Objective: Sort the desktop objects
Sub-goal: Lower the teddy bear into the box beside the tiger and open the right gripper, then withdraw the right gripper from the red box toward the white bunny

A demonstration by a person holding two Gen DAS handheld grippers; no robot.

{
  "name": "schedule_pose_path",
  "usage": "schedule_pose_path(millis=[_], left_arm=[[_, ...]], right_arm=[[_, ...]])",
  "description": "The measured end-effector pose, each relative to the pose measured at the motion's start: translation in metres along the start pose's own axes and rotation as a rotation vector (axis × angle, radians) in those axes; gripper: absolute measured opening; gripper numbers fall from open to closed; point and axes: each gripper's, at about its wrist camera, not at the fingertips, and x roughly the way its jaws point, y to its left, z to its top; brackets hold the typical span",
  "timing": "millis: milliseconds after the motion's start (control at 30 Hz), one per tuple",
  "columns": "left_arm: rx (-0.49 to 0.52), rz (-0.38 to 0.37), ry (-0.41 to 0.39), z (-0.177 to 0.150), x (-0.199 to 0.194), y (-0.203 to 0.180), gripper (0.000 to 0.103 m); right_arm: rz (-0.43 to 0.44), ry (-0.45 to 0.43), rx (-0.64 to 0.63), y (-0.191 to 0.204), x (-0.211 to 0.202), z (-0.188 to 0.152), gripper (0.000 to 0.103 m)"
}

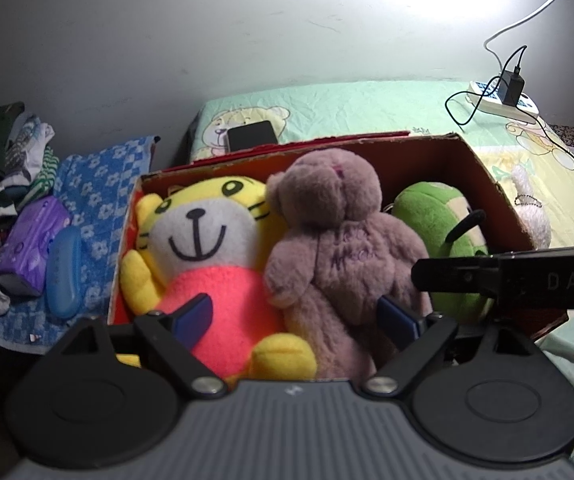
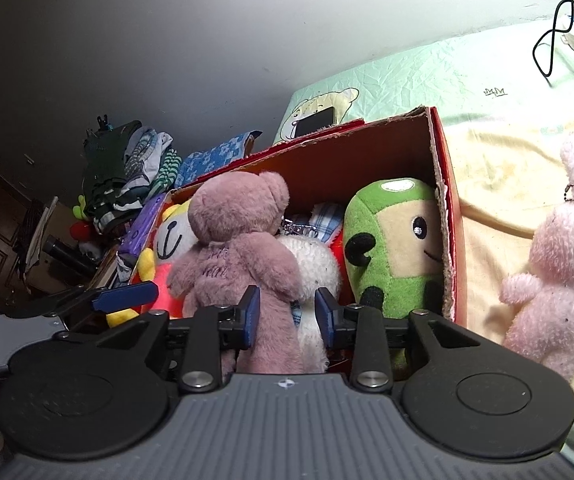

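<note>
A red cardboard box (image 1: 491,176) (image 2: 445,184) lies on the bed and holds plush toys. A mauve bear (image 1: 339,240) (image 2: 243,248) stands in its middle, a yellow tiger in a pink shirt (image 1: 203,248) (image 2: 167,248) on its left, a green plush (image 1: 439,224) (image 2: 395,248) on its right, and a white plush (image 2: 315,264) between. My left gripper (image 1: 299,316) is open over the tiger's and bear's legs. My right gripper (image 2: 287,312) is partly open around the bear's lower body; I cannot tell whether its pads press the fur. A pink rabbit (image 2: 559,272) lies outside the box on the right.
A phone (image 1: 251,135) (image 2: 314,121) lies on the green sheet behind the box. A power strip with a charger (image 1: 505,98) and cables is at the far right. A blue towel (image 1: 99,200) on the left carries a purple tissue pack (image 1: 31,240) and a blue case (image 1: 63,272); folded clothes (image 1: 3,160) are beyond.
</note>
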Motion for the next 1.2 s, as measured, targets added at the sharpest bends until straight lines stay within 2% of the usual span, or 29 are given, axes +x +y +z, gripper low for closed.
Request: schedule_pose_path(millis=[700,1000,1200], left_arm=[[-0.061,0.035,0.073,-0.013,-0.003,-0.003,0.092],[-0.086,0.064,0.067,-0.013,-0.012,-0.002,0.092],[-0.086,0.092,0.071,-0.015,-0.016,-0.004,0.094]], right_arm=[[-0.043,-0.037,0.003,0.002,-0.022,-0.015,0.033],[-0.052,-0.047,0.036,-0.001,-0.03,-0.023,0.034],[-0.097,-0.071,0.004,0.003,-0.035,-0.027,0.034]])
